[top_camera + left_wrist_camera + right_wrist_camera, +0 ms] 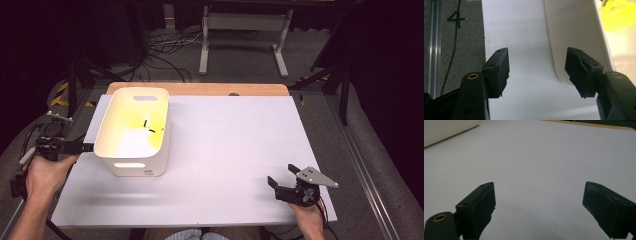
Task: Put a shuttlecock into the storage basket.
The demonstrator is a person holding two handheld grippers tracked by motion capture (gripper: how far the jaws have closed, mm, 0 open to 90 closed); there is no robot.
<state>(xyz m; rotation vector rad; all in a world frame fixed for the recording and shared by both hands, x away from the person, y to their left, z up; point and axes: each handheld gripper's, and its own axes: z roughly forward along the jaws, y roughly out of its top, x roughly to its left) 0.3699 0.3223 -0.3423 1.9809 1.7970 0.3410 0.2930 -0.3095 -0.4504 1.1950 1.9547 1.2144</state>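
I see a white tub standing upright on a white table, toward the table's far left corner. Its inside glows yellow, and a few small dark pieces lie on its floor; I cannot tell what they are. In the left gripper view something bright yellow lies inside the tub, past its rim.

My left gripper hovers just beside the tub's left wall, near its front corner, pointing at the tub. Its jaws stand spread apart with nothing between them. In the left gripper view one jaw sits in front of the tub's curved corner and the other over bare table; I cannot tell whether the near jaw touches the wall.

My right gripper rests well apart from the tub, near the table's front right corner. Its jaws are spread wide over bare table, gripping nothing. A grey plate sits on top of it.
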